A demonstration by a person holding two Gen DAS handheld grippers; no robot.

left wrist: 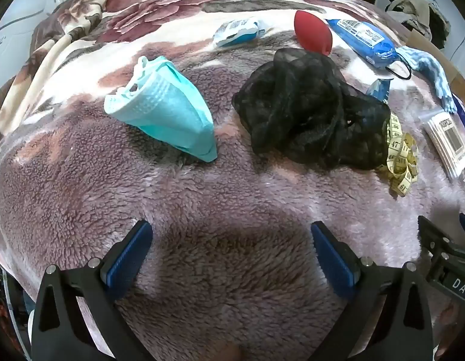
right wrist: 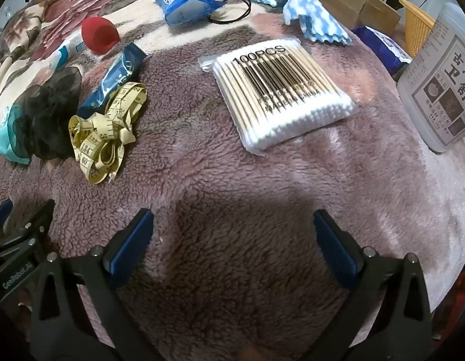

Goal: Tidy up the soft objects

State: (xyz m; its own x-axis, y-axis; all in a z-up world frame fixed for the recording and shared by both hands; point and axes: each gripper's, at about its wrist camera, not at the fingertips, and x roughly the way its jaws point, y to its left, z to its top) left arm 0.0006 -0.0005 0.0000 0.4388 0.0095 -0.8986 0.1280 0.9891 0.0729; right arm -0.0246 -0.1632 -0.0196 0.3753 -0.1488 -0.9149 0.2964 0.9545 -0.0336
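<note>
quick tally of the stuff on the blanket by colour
Counting what lies on the blanket:
Blue: 5 (wipes pack, sachet, checked cloth, dark packet, small pouch)
Teal: 1 (mask)
Black: 2 (mesh, hair tie)
Red: 1 (sponge)
Yellow: 1 (tape measure)
White: 1 (swab pack)
Total: 11

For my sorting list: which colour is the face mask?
Light turquoise; the face mask shows best in the left wrist view.

We see a plush floral blanket carrying a teal face mask, black mesh pouf, yellow tape measure, red sponge, bagged cotton swabs and blue-checked cloth.
</note>
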